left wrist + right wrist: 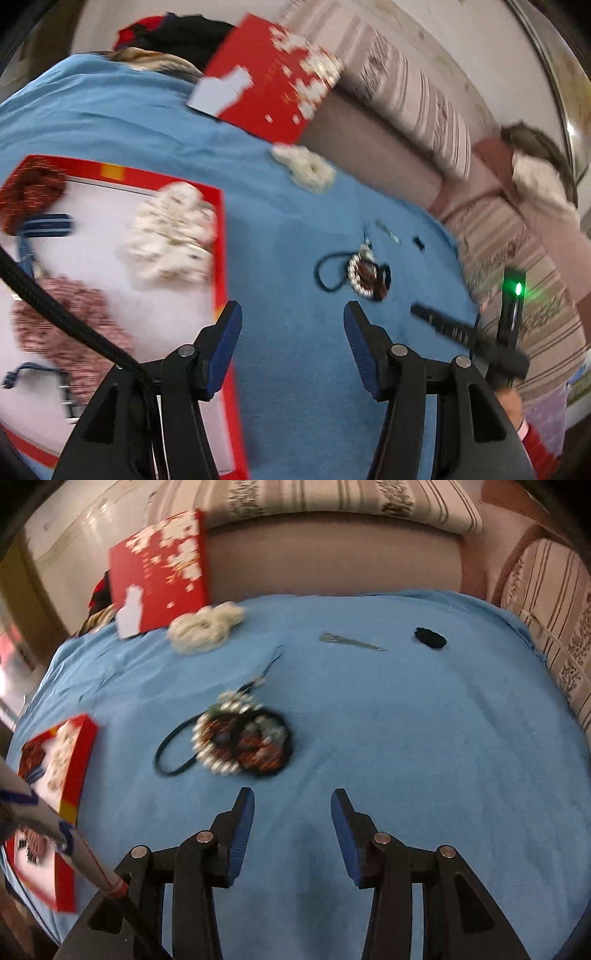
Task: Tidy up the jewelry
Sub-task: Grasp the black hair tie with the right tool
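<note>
A red jewelry box [221, 236] with a white lining holds white, red and pink bead necklaces and a blue striped band; it also shows at the left of the right wrist view [79, 753]. A pile of bracelets with pearl beads and a black cord [240, 742] lies on the blue cloth [406, 738], also in the left wrist view [365, 275]. A white bead bundle [203, 626] lies further back. My left gripper [293, 325] is open and empty beside the box. My right gripper [293, 810] is open and empty just short of the bracelet pile.
The red box lid [162, 572] leans against the sofa at the back. A thin metal piece [351, 641] and a small black item [430, 638] lie on the cloth behind the pile. Striped cushions [554, 627] border the right side.
</note>
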A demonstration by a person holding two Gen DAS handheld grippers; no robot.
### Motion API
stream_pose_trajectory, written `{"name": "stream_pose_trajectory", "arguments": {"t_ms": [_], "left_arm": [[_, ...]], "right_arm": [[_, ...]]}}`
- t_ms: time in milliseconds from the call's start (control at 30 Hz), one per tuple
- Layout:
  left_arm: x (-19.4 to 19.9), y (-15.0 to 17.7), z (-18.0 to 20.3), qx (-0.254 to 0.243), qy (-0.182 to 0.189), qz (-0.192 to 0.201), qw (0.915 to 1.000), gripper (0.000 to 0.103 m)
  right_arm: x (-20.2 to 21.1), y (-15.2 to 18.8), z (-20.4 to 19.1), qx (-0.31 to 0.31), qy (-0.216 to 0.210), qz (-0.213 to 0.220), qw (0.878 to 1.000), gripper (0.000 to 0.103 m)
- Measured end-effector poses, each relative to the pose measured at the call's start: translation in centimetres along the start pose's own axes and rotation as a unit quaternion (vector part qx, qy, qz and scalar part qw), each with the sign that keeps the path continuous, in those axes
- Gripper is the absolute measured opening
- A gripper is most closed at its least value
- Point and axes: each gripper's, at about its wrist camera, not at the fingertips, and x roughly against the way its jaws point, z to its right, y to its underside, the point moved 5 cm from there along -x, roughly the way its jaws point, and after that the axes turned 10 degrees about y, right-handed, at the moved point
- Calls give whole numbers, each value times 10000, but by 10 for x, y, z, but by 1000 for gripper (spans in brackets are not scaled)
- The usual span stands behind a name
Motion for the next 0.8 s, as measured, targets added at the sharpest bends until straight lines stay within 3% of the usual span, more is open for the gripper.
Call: {"name": "stream_pose_trajectory", "arguments": {"t_ms": [300, 333, 367, 433, 600, 800], "left_arm": [[-53, 10, 9, -94, -182, -536, 9984, 56], [-56, 10, 8, -56, -180, -569, 9982, 56], [-59, 10, 7, -34, -190, -588, 9981, 56], [-62, 10, 7, -42, -251, -602, 9979, 56], [-65, 11, 7, -80, -351, -623, 9974, 56], [-68, 14, 7, -70, -371, -685, 9969, 56]], "right_arm": [[-54, -32, -1, -337, -710, -253, 9966, 46], [-60, -32, -3, -337, -762, -314, 9960, 40], [-66, -32, -4, -344, -814, -375, 9954, 26], [-71, -29, -5, -479, -1106, -564, 9911, 10], [-51, -13, 4, -715, -1512, -573, 9842, 7], [-12, 30, 39, -791, -1486, -625, 9837, 7]]}}
